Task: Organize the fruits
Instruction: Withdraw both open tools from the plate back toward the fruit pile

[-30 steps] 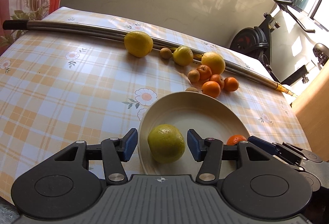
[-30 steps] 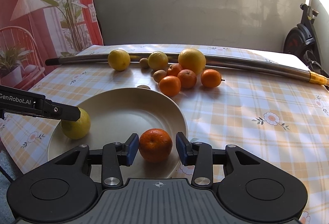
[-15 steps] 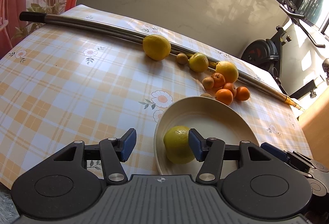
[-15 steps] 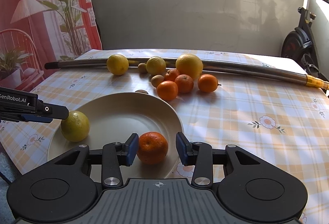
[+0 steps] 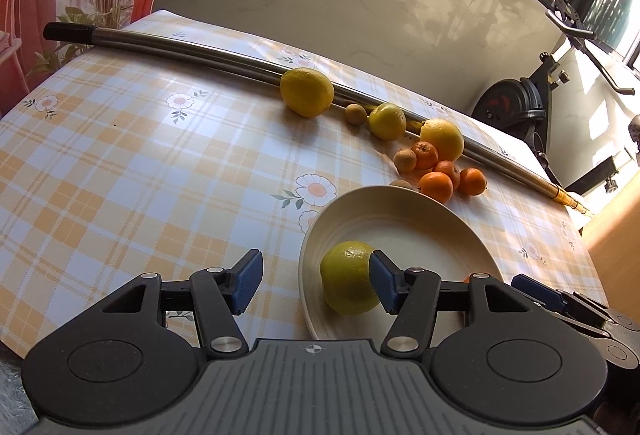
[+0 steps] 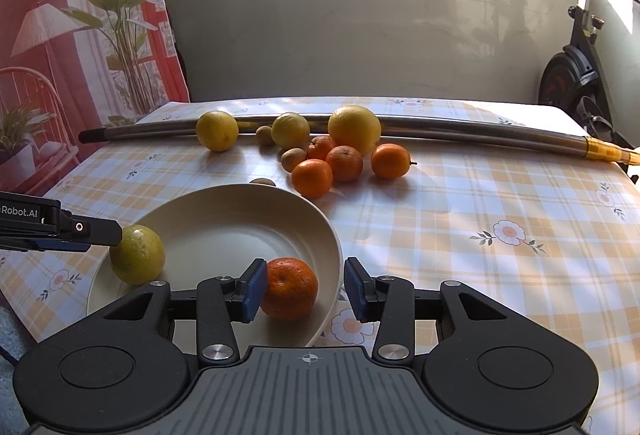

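The table (image 6: 480, 203) carries the loose citrus, lined against the metal pole (image 6: 460, 133), which I judge stops rolling. My plate (image 6: 224, 203) collects sorted fruit: a green lemon (image 5: 350, 281) and a mandarin (image 6: 289, 288) lie in it. My left gripper (image 5: 316, 281) and right gripper (image 6: 305, 289) are both released, jaws spread.

I've pulled my left gripper (image 5: 316, 283) back and leftward: the round yellow-green citrus fruit (image 5: 349, 277), earlier centred between its blue pads, now sits against the right one. My right gripper (image 6: 305, 289) has drifted right, leaving the small orange mandarin (image 6: 289, 288) against its left pad.
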The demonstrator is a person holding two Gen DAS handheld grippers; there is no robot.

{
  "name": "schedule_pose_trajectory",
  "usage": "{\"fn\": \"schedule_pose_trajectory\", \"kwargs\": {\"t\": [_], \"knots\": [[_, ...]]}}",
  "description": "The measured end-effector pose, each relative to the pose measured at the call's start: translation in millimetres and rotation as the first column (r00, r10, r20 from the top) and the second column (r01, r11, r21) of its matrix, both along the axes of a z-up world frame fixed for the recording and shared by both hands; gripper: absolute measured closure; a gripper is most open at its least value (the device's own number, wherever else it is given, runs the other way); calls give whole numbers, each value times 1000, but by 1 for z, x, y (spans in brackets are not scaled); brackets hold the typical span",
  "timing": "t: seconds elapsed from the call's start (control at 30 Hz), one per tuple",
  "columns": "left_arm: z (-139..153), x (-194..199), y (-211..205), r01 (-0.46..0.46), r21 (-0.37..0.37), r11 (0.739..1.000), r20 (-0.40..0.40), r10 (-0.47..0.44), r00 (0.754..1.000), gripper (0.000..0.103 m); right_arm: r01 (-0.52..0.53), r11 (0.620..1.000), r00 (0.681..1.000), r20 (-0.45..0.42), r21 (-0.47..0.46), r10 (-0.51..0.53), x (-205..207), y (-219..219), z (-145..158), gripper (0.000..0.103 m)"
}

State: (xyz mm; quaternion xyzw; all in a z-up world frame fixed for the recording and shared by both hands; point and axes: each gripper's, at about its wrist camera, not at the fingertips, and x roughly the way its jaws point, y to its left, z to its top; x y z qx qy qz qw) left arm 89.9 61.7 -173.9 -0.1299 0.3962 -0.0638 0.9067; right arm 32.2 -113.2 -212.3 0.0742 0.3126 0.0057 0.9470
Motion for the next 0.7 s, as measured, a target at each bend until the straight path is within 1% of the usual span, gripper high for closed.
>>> {"fn": "schedule_pose_trajectory", "kwargs": {"t": [0.33,0.4,0.47,0.5,0.7], "knots": [[5,-10,2,-7,3,1000,36,7,999,42,9,1000,1000,7,5,-9,-3,-1,1,62],[6,-12,2,-9,4,1000,41,9,999,42,10,1000,1000,5,7,-10,-4,-1,0,60],[6,-12,3,-10,4,1000,44,10,999,42,7,1000,1000,6,11,-7,-4,-1,0,54],[6,-13,3,-10,4,1000,46,10,999,42,4,1000,1000,7,13,-4,-4,-1,0,53],[7,-15,3,-12,10,1000,55,11,998,42,6,1000,1000,9,11,-7,-4,0,1,52]]}}
